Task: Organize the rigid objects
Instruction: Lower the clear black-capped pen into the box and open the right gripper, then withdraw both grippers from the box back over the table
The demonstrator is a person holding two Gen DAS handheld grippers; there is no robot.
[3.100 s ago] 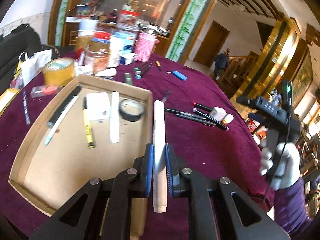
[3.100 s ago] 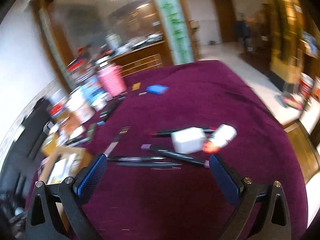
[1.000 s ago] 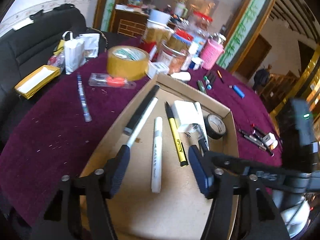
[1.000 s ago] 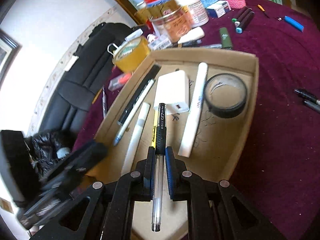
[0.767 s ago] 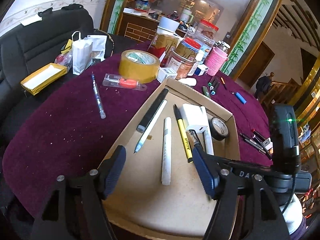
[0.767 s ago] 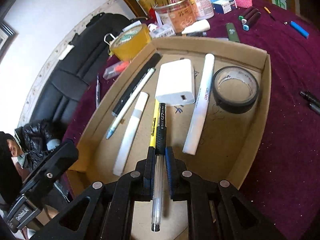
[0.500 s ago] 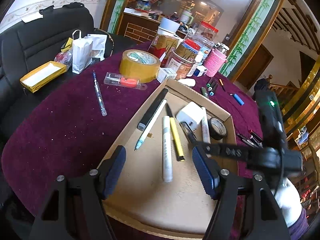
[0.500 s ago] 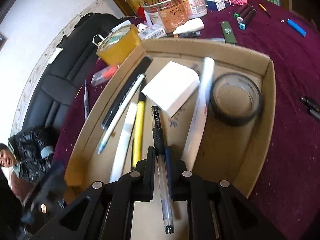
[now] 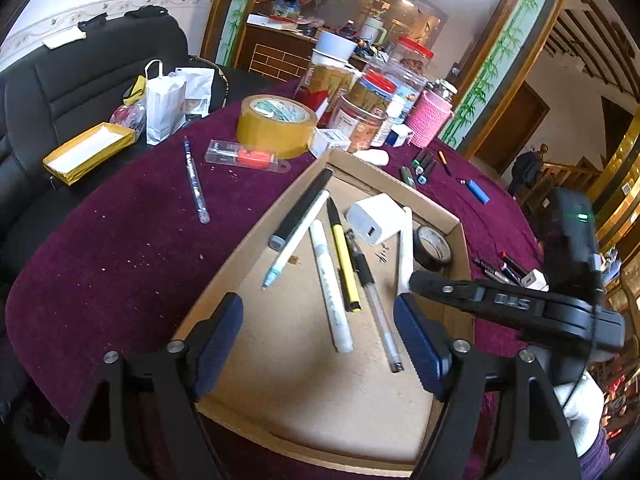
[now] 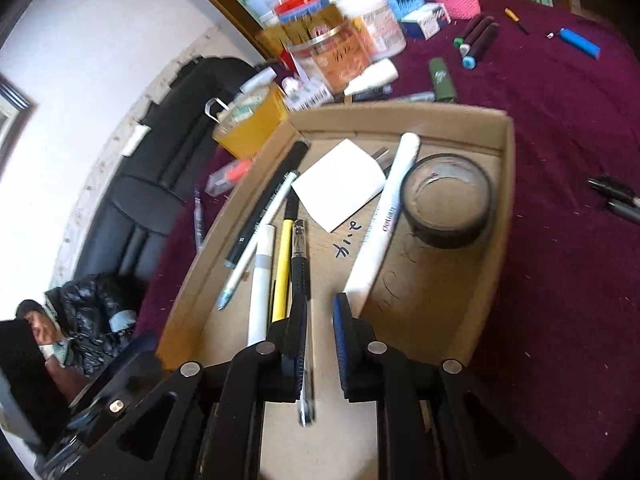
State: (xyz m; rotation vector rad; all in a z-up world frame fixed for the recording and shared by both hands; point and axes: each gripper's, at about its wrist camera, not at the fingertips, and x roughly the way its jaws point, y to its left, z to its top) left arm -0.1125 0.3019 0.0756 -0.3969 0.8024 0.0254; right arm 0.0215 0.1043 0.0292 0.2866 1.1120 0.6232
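Note:
A shallow cardboard tray [image 9: 224, 264] [image 10: 506, 216] on the purple cloth holds several pens and markers, a white charger [image 9: 374, 222] [image 10: 340, 184] and a black tape roll [image 9: 432, 246] [image 10: 450, 204]. A black-grip gel pen [image 9: 374, 296] [image 10: 300, 280] lies in the tray beside a yellow marker [image 9: 344, 260] [image 10: 282, 268]. My right gripper [image 10: 318, 320] has its jaws a little apart above the pen, no longer pinching it. My left gripper [image 9: 318, 328] is wide open and empty over the tray's near end.
Yellow packing tape [image 9: 276, 124], jars and a pink cup [image 9: 434, 122] crowd the table's far side. A loose pen [image 9: 196, 184] lies left of the tray. More pens [image 10: 616, 198] and a blue lighter [image 10: 580, 44] lie on the cloth to the right.
My right gripper has opened and let go of the gel pen, which now lies in the tray beside the yellow marker. The white charger has turned. My left gripper stays open.

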